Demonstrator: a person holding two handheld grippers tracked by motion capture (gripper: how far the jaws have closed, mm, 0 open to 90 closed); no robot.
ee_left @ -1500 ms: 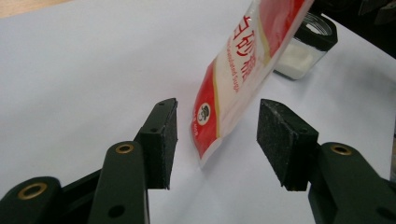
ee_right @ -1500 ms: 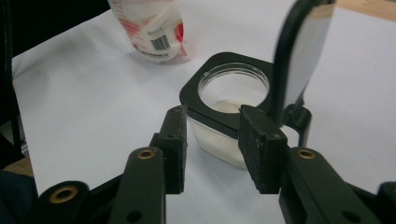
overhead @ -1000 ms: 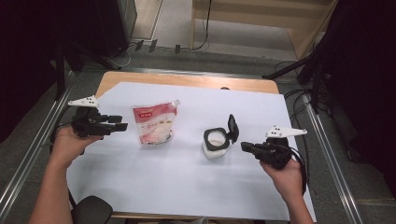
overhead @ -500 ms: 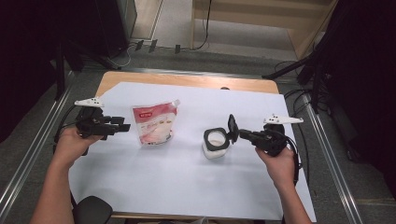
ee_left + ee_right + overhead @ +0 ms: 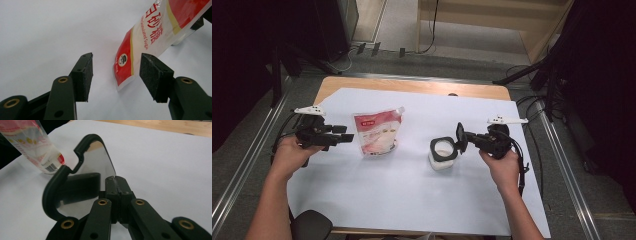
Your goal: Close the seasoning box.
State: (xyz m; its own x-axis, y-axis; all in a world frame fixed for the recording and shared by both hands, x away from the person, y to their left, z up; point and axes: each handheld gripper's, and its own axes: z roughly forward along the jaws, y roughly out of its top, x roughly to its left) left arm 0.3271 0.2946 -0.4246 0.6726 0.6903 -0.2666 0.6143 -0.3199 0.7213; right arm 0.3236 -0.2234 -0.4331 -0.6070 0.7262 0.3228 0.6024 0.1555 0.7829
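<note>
A red-and-white sugar pouch [image 5: 376, 134] [image 5: 150, 32] [image 5: 37, 147] stands left of centre on the white sheet. To its right is a small white container [image 5: 442, 154] whose black-rimmed clear lid [image 5: 459, 136] [image 5: 95, 162] stands flipped up. My right gripper [image 5: 465, 136] [image 5: 115, 179] is shut, and its tips rest against the lid's right edge. I cannot see the lid between the pads. My left gripper [image 5: 343, 134] [image 5: 115, 75] is open just left of the pouch. The pouch's lower corner lies ahead of its jaws, apart from both pads.
A white sheet [image 5: 412, 200] covers most of the wooden table [image 5: 412, 86]. Metal rails run along both sides. Cables trail off the table's right edge [image 5: 527, 150]. A dark round object [image 5: 311, 226] sits at the near left edge.
My right gripper has moved left and away from me until its shut tips meet the upright lid. The left gripper has edged right toward the pouch.
</note>
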